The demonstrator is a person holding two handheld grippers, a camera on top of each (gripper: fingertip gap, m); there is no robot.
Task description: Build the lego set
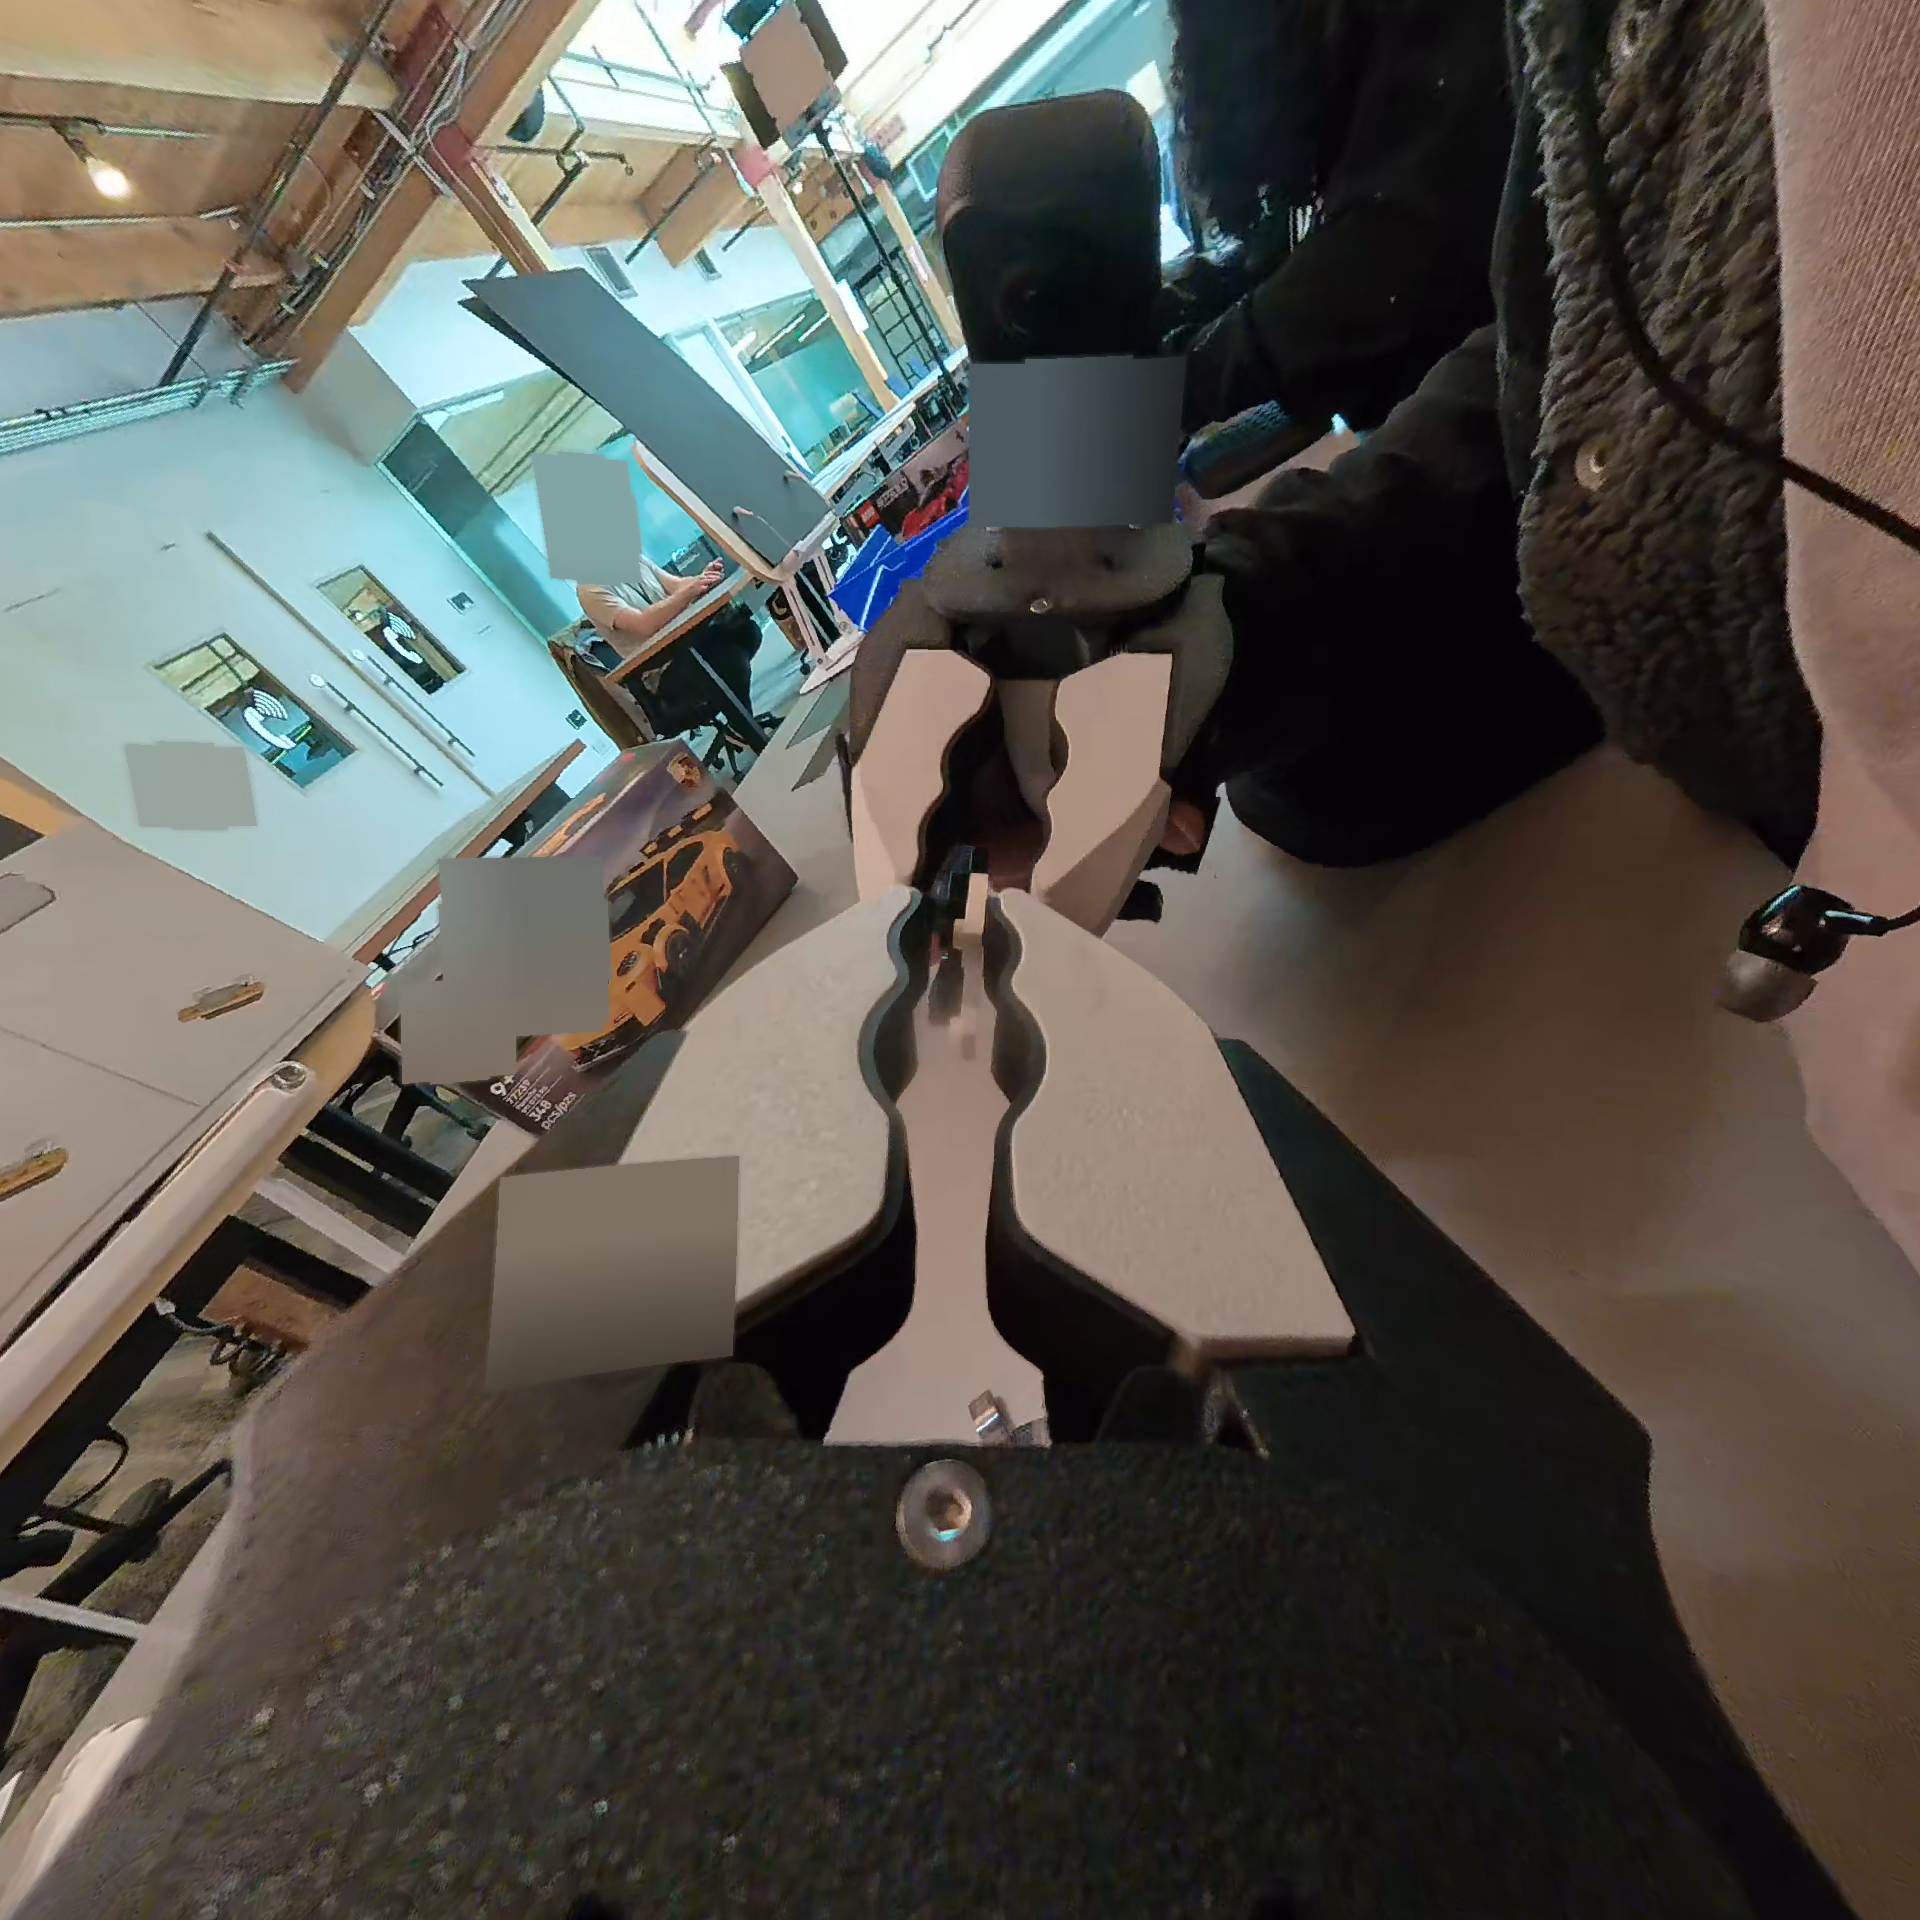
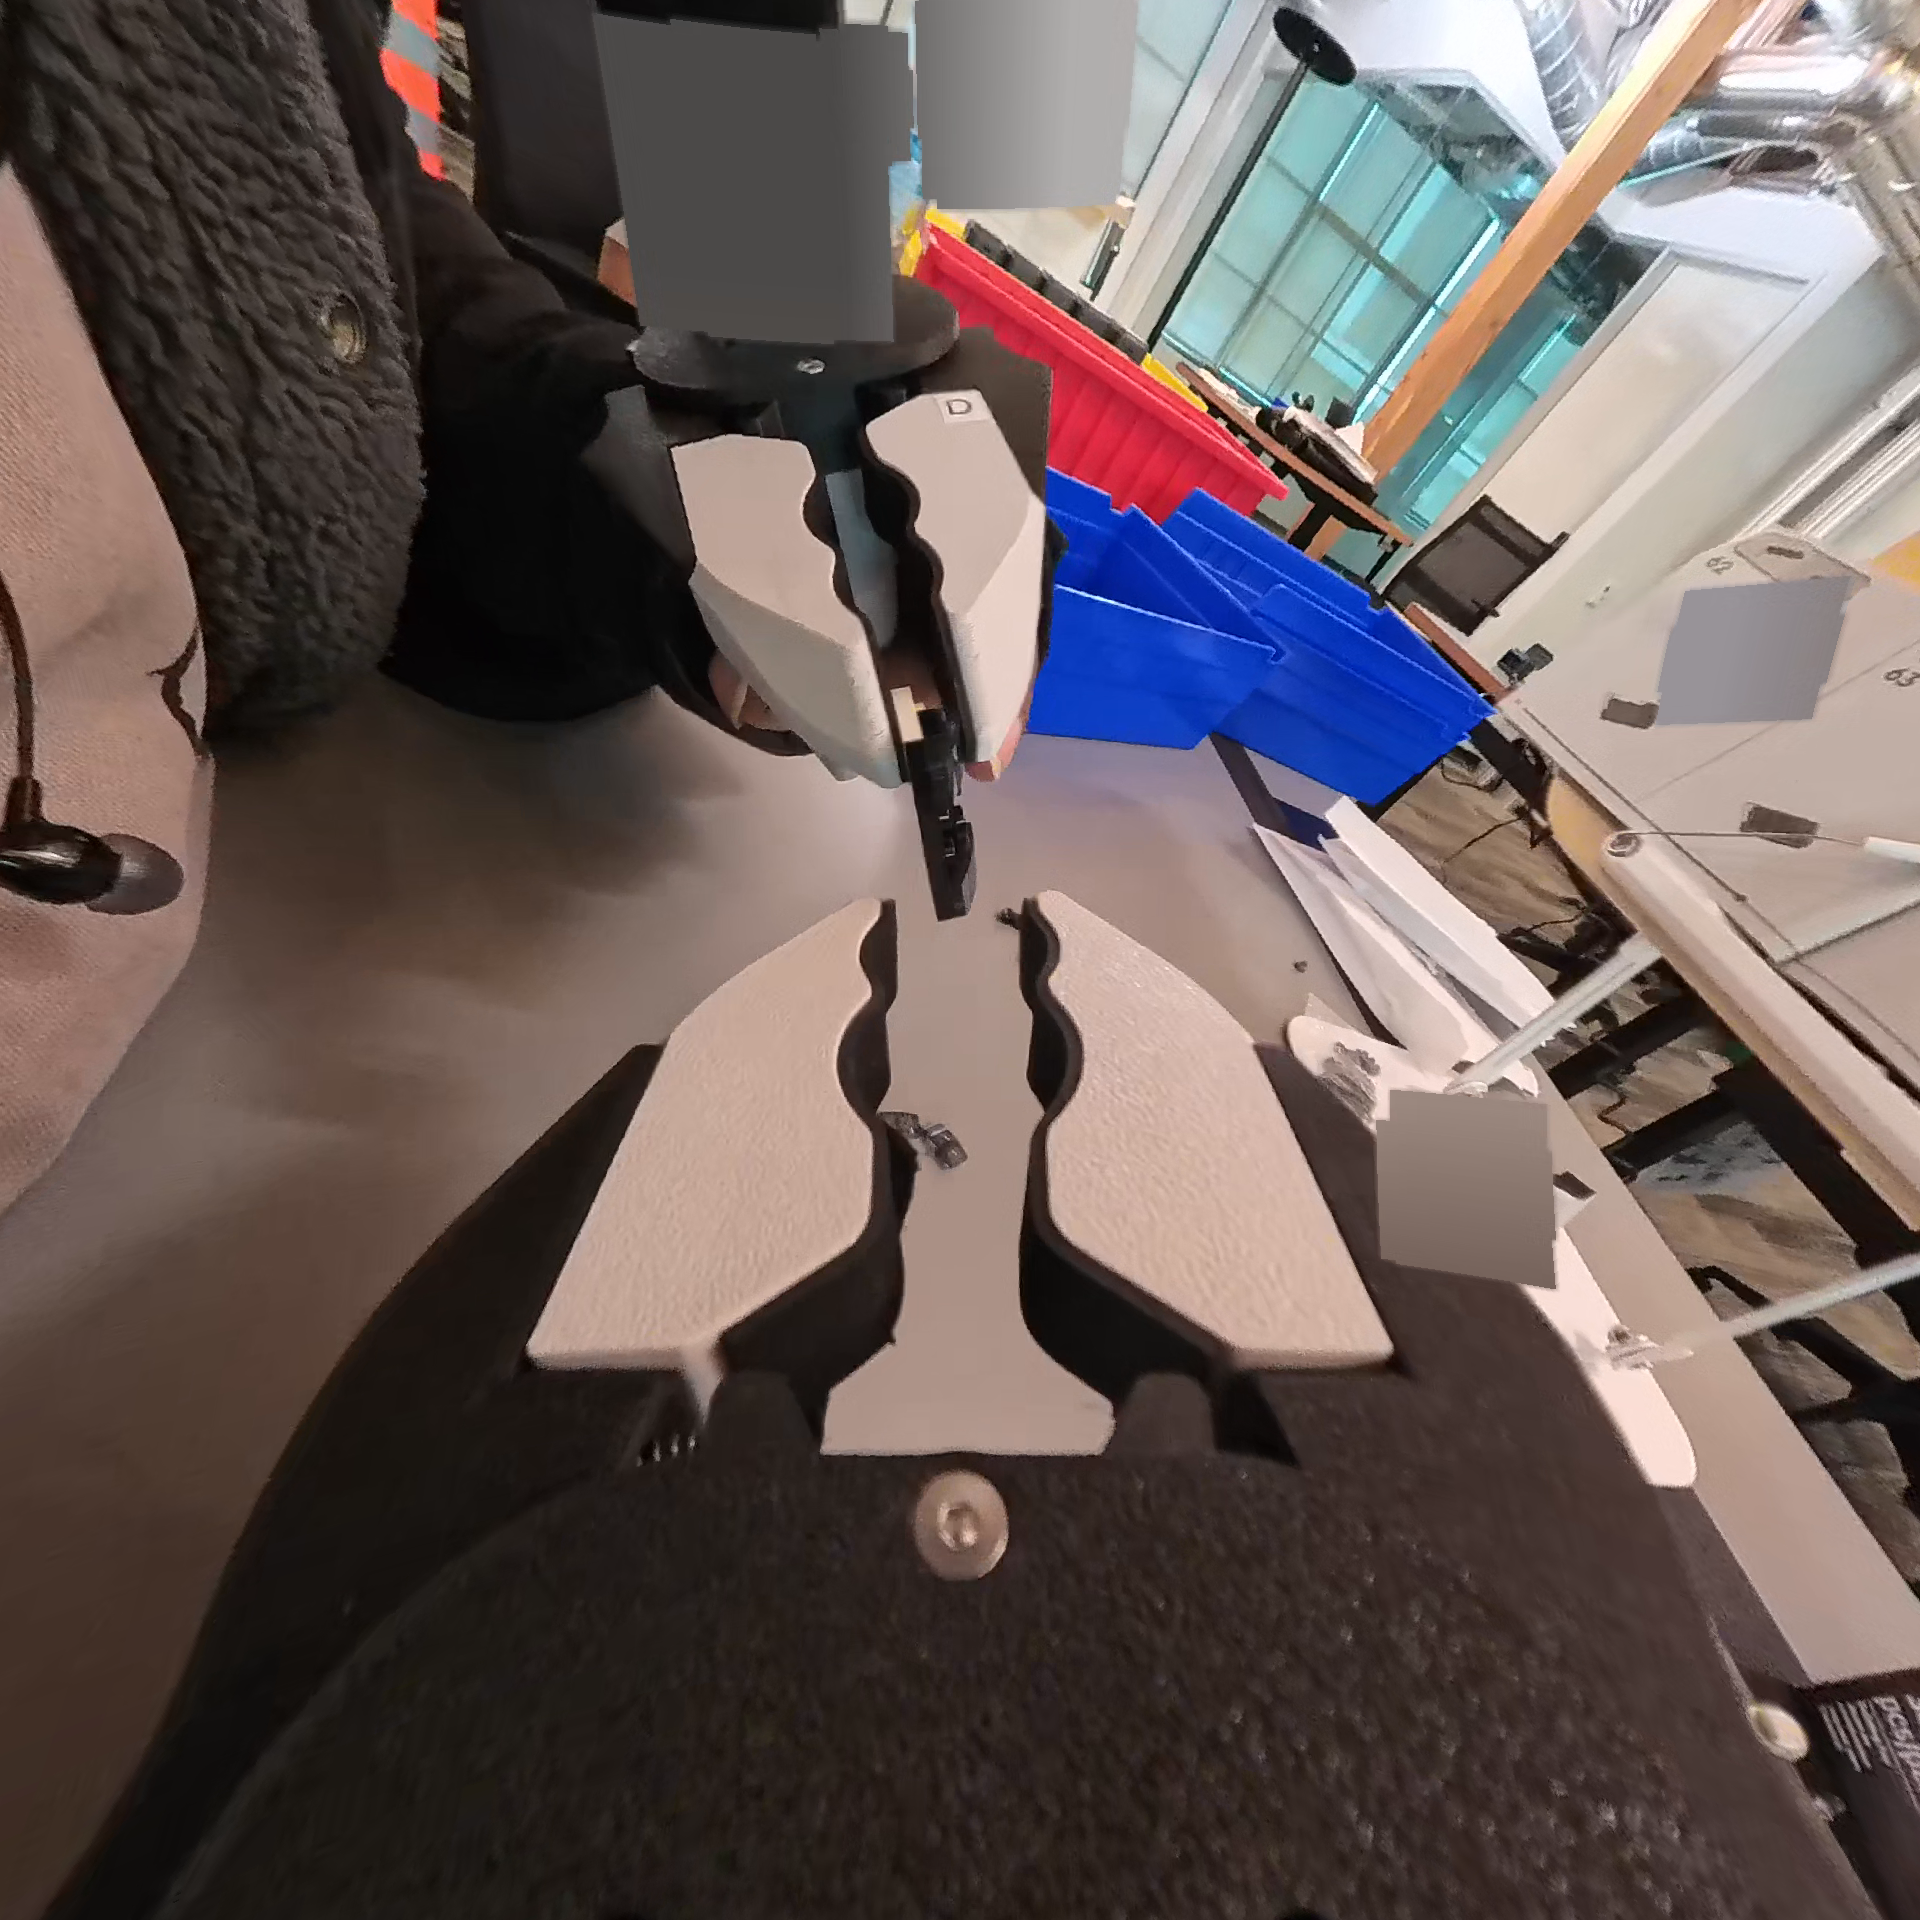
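Left gripper (image 1: pixel 951 914) pinched on black lego piece (image 2: pixel 940 821), tan bit beside it, held above table (image 2: pixel 520 935) so free end pokes out toward right gripper (image 2: pixel 956 914). Right gripper narrow but holding nothing, tips just short of that free end, likely lining up to grab or press. Loose small parts (image 2: pixel 925 1138) on table below right fingers (image 2: pixel 758 1091). Lego box (image 1: pixel 665 904) left of left gripper.

Lego piece (image 2: pixel 940 821) black w/ a small cream bit at top. Gripper pads (image 2: pixel 758 1122) pale grey, textured, black-edged. Bins: blue (image 2: pixel 1143 665), red (image 2: pixel 1101 416). Lego box (image 1: pixel 665 914) dark w/ yellow car. Tabletop (image 2: pixel 520 935) grey.
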